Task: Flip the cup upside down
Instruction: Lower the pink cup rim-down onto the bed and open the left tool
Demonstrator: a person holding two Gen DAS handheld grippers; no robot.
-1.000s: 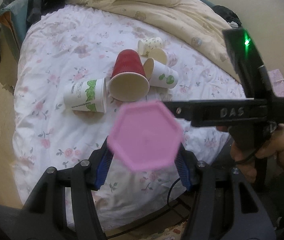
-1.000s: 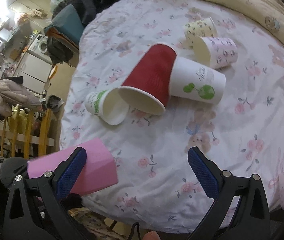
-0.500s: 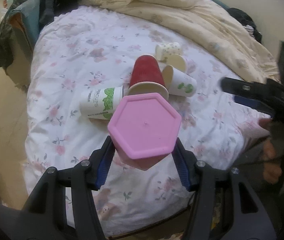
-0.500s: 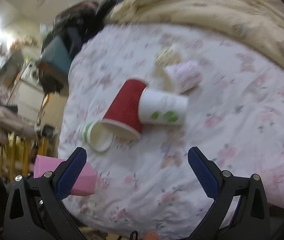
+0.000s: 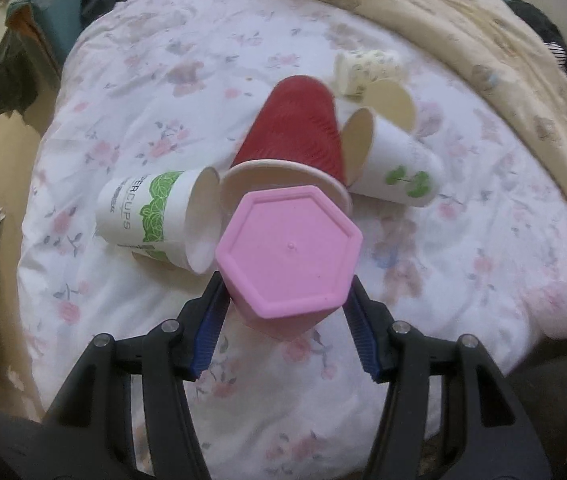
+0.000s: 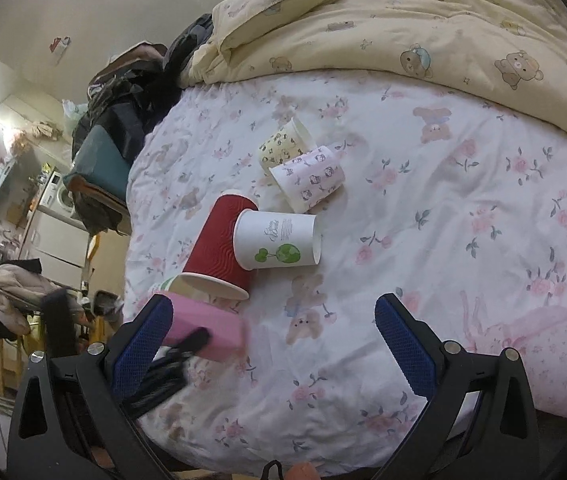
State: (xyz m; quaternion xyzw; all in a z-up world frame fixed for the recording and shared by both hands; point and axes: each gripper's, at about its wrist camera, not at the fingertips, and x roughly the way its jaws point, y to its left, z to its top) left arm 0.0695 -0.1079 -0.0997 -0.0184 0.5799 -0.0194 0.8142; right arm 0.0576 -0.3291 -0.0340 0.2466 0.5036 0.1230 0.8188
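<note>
Pink cup (image 5: 289, 258) sits pinched between the jaws of the left gripper (image 5: 287, 320), its flat six-sided base toward the left wrist camera, so its mouth is hidden; it hangs over the flowered bed (image 5: 163, 80), lower and closer to the sheet than half a second ago. Beyond it lie a green-printed paper cup (image 5: 151, 216), a red cup (image 5: 295, 128) and a white cup (image 5: 399, 168) on their sides. The right gripper (image 6: 273, 338) has its jaws spread wide and empty; in its view the pink cup is blurred and partly covered by its left finger.
</note>
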